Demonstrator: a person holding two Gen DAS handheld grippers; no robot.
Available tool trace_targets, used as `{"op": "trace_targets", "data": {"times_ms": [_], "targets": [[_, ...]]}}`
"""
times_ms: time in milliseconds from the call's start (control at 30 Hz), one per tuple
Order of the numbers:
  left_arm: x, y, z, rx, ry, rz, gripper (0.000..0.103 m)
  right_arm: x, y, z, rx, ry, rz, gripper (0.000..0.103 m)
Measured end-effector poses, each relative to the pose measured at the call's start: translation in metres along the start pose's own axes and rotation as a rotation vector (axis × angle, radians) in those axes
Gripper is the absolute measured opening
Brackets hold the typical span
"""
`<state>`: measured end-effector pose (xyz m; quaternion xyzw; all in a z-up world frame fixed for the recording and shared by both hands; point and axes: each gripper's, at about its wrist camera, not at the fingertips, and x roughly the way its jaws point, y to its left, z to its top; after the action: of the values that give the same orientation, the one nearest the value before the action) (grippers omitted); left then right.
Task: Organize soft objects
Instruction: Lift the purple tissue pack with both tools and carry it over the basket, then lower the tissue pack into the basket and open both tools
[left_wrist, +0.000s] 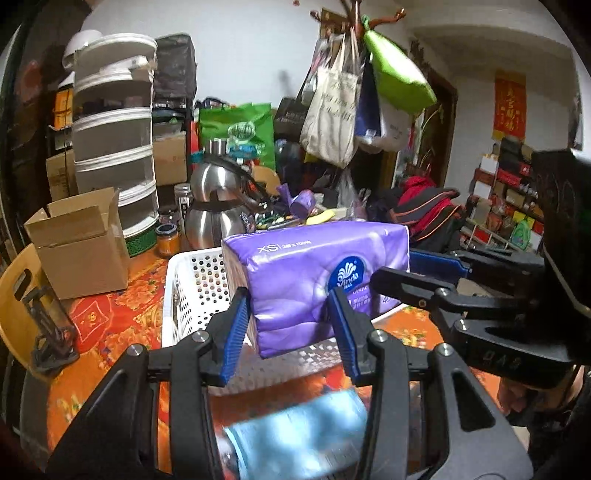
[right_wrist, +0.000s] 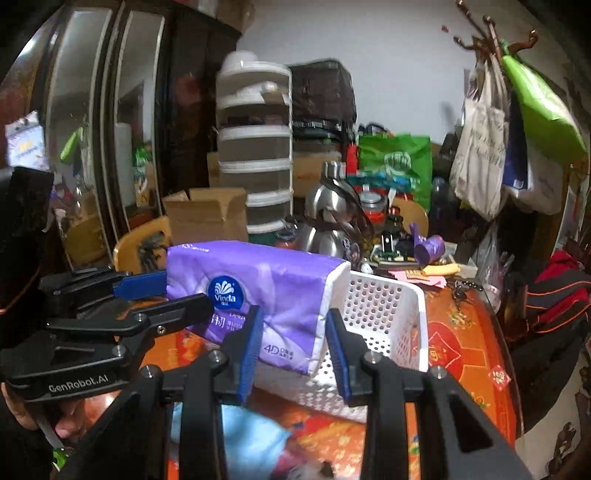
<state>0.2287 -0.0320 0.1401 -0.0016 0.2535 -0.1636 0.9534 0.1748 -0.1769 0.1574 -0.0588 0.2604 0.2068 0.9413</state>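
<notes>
While both tools gripped it, the purple tissue pack (left_wrist: 314, 280) hung above the white perforated basket (left_wrist: 192, 291), its long axis running from nine to three o'clock across the table with the orange patterned cloth (left_wrist: 110, 325). At the nine o'clock end, the left gripper (left_wrist: 291, 328) pinched the pack between its blue pads. At the three o'clock end, the right gripper (right_wrist: 295, 347) pinched the white-edged end likewise. A cardboard box (left_wrist: 81, 240) stood toward ten o'clock beyond the basket.
</notes>
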Motion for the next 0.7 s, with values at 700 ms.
{"op": "trace_targets", "data": {"times_ms": [700], "targets": [[0.198, 0.064, 0.003, -0.221, 0.37, -0.026, 0.043, 0.163, -0.066, -0.003, 0.136, 0.292, 0.012, 0.033]]}}
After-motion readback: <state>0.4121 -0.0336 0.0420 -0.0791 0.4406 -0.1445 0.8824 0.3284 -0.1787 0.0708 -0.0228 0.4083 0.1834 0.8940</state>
